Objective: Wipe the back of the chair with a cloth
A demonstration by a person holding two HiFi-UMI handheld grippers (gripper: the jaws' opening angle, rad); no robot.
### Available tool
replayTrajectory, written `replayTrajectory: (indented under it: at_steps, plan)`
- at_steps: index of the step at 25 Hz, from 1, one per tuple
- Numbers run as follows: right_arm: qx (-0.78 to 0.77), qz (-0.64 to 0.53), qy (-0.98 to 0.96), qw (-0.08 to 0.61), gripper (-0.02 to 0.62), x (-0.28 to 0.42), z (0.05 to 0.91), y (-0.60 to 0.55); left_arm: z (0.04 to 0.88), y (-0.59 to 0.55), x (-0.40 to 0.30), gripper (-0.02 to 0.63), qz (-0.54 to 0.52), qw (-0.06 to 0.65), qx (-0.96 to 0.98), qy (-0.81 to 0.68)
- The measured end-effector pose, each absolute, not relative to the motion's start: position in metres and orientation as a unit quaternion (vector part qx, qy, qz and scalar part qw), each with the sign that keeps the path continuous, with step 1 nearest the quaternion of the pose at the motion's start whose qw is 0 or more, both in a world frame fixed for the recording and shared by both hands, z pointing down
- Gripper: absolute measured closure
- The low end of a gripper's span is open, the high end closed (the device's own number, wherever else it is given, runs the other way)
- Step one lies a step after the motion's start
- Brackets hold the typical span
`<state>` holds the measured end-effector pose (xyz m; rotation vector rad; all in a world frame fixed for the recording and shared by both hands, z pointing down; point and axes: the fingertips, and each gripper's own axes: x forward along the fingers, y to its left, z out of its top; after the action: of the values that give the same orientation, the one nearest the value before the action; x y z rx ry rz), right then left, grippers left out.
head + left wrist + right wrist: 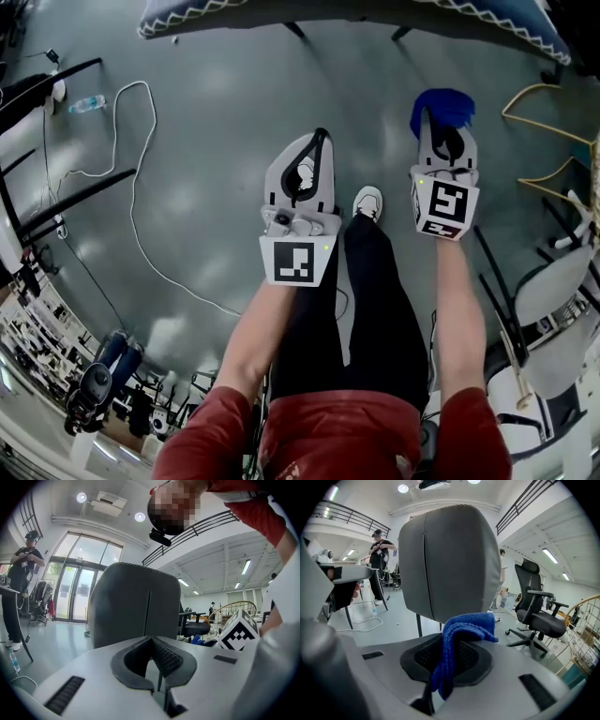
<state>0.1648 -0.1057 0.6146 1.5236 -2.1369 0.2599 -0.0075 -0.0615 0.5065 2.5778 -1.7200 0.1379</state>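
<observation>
R gripper point(441, 131) pinching blue cloth point(461, 634), L gripper point(151, 641) jaws pressed together, empty; chair back point(450, 559) upright just ahead, cloth seemingly short of it, so I judge wiping not yet begun.

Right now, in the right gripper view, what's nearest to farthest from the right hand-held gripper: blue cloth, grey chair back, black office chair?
1. The blue cloth, clamped in the right hand-held gripper.
2. The grey chair back, straight ahead, beyond the cloth.
3. The black office chair, far off on the right.
</observation>
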Motion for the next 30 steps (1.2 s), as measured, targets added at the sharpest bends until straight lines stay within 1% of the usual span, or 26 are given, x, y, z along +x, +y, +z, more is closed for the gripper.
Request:
replayTrajectory:
  at_steps: [7, 11, 17, 30]
  plan:
    - [0.554, 0.11, -0.772, 0.291, 0.534, 0.172, 0.649, -0.147, 0.51, -0.075, -0.02, 0.594, 0.04, 0.026, 0.832, -0.553]
    - [0.552, 0.11, -0.769, 0.303, 0.534, 0.18, 0.662, -0.167, 0.518, -0.075, -0.022, 0.594, 0.043, 0.03, 0.832, -0.553]
    - [0.541, 0.111, -0.77, 0.321, 0.534, 0.173, 0.669, -0.19, 0.524, -0.076, -0.028, 0.594, 0.038, 0.04, 0.825, -0.563]
    - [0.542, 0.106, -0.765, 0.332, 0.534, 0.176, 0.67, -0.221, 0.517, -0.072, -0.042, 0.593, 0.037, 0.043, 0.815, -0.576]
